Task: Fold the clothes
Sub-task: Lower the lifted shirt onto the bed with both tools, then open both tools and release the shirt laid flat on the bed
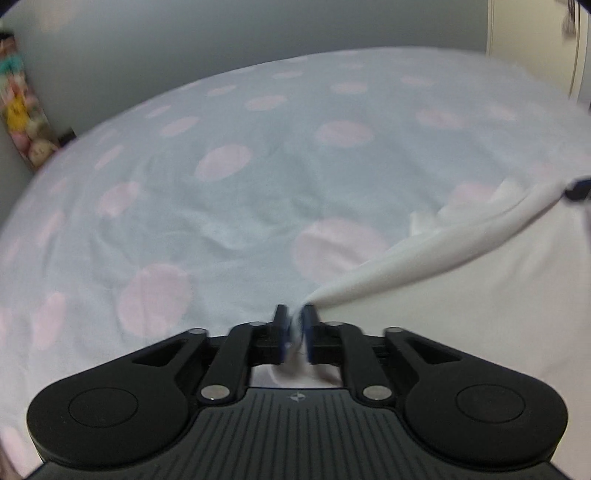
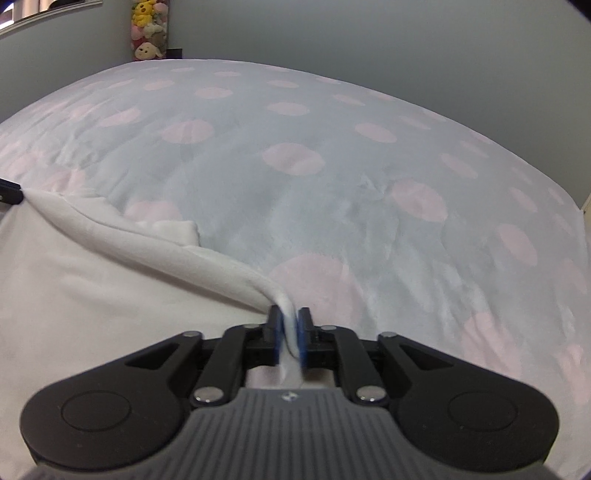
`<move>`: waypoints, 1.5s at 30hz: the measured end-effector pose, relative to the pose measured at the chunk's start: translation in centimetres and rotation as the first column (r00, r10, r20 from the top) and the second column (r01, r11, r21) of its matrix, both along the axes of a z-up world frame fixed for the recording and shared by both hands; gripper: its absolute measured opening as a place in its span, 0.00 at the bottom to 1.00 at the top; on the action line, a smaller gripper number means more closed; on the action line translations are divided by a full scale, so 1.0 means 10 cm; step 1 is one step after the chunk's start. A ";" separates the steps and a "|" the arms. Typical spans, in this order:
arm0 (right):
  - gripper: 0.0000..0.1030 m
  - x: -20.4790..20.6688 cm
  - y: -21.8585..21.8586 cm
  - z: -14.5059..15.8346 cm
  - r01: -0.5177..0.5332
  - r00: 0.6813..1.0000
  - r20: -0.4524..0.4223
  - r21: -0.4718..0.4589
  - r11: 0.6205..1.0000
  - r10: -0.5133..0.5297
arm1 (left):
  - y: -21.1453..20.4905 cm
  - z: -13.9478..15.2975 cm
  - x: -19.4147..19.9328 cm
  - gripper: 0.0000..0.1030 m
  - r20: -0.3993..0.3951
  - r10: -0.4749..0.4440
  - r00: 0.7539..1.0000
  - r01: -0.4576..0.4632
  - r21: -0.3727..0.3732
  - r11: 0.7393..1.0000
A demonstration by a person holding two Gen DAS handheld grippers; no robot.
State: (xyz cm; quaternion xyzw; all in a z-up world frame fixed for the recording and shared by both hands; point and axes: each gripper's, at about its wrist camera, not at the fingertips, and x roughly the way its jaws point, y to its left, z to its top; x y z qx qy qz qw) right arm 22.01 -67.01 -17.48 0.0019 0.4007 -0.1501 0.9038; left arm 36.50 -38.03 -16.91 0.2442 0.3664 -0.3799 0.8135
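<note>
A white garment (image 1: 424,254) is stretched between my two grippers above the bed. My left gripper (image 1: 294,325) is shut on one corner of it. The cloth runs up to the right, where the tip of my right gripper (image 1: 578,189) pinches the other corner. In the right wrist view my right gripper (image 2: 289,325) is shut on the white garment (image 2: 166,251), which runs left to my left gripper (image 2: 9,192) at the frame edge. The rest of the garment hangs or lies below the held edge.
The bed is covered by a pale blue blanket with pink dots (image 1: 258,155), also seen in the right wrist view (image 2: 332,177). A grey wall stands behind it. Stuffed toys (image 2: 149,29) hang at the far corner. A white frame (image 1: 576,55) stands at the right.
</note>
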 end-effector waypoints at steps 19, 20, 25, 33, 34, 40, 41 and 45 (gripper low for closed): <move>0.32 0.72 -0.06 0.15 -0.098 0.995 0.032 0.350 0.932 0.093 | -0.81 -0.21 0.29 0.33 -0.351 -0.060 0.935 -0.001 -0.170 0.985; 0.24 0.74 -0.05 0.10 -0.103 0.994 0.020 0.353 0.930 0.103 | -0.82 -0.20 0.27 0.28 -0.328 -0.059 0.943 0.001 -0.176 0.984; 0.08 0.71 0.01 0.07 -0.122 0.992 0.058 0.308 0.943 0.109 | -0.88 -0.13 0.18 0.14 -0.214 -0.056 0.975 0.011 -0.208 0.978; 0.06 0.89 0.00 0.14 -0.074 0.994 0.091 0.182 0.981 0.058 | -1.18 -0.25 0.13 0.15 -0.111 -0.020 0.994 0.009 -0.106 0.994; 0.06 0.92 -0.01 0.10 -0.064 0.996 0.076 0.187 0.980 0.051 | -1.19 -0.27 0.14 0.16 -0.121 -0.009 0.993 -0.004 -0.104 0.995; 0.10 0.97 -0.07 0.01 -0.003 0.999 0.041 0.236 0.972 -0.006 | -1.14 -0.22 0.18 0.45 -0.158 0.049 0.986 -0.065 -0.094 0.993; 0.19 0.97 -0.06 0.03 0.011 0.999 0.037 0.240 0.971 -0.021 | -1.10 -0.18 0.18 0.48 -0.160 0.060 0.985 -0.076 -0.095 0.993; 0.26 0.79 0.01 0.25 0.021 0.997 0.066 0.223 0.974 -0.036 | -0.73 0.12 0.05 0.48 -0.150 0.050 0.987 -0.070 -0.130 0.989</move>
